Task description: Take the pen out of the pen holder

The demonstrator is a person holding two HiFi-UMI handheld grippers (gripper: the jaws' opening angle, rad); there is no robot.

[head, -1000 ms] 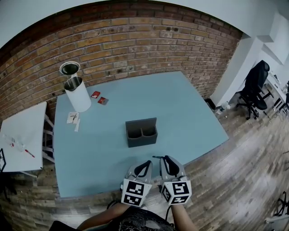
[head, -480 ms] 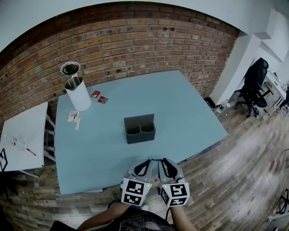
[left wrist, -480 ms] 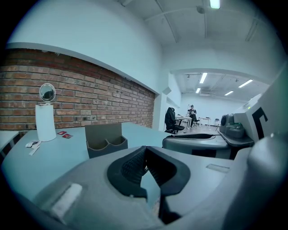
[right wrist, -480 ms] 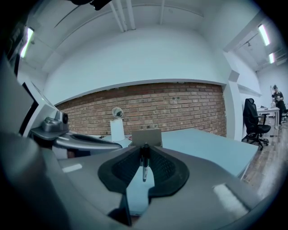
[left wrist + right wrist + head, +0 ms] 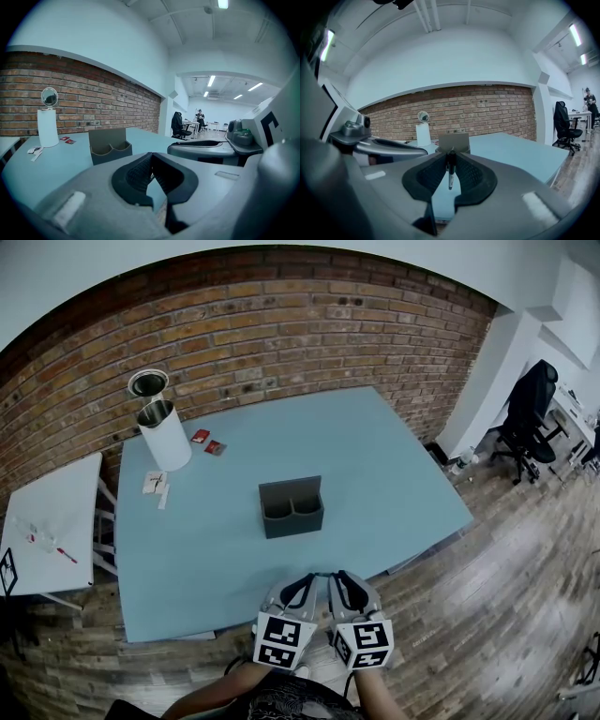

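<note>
Main worry: the pen (image 5: 450, 171) is only pinched by its top end, right at the tips of the right gripper (image 5: 450, 156), and the rest of it hangs straight down. Any loosening or a quick swing and I reckon it slips out, and since both grippers sit at the counter's (image 5: 394, 484) 6 o'clock edge, it could roll off onto the floor. The left gripper (image 5: 150, 157) is right beside it too (easy to bump).

The right jaws are narrow, clamped on the pen. The left jaws are closed tip to tip with nothing in them. The pen holder (image 5: 292, 507) sits at 12 o'clock from the grippers, mid-counter, well apart from the pen.
</note>
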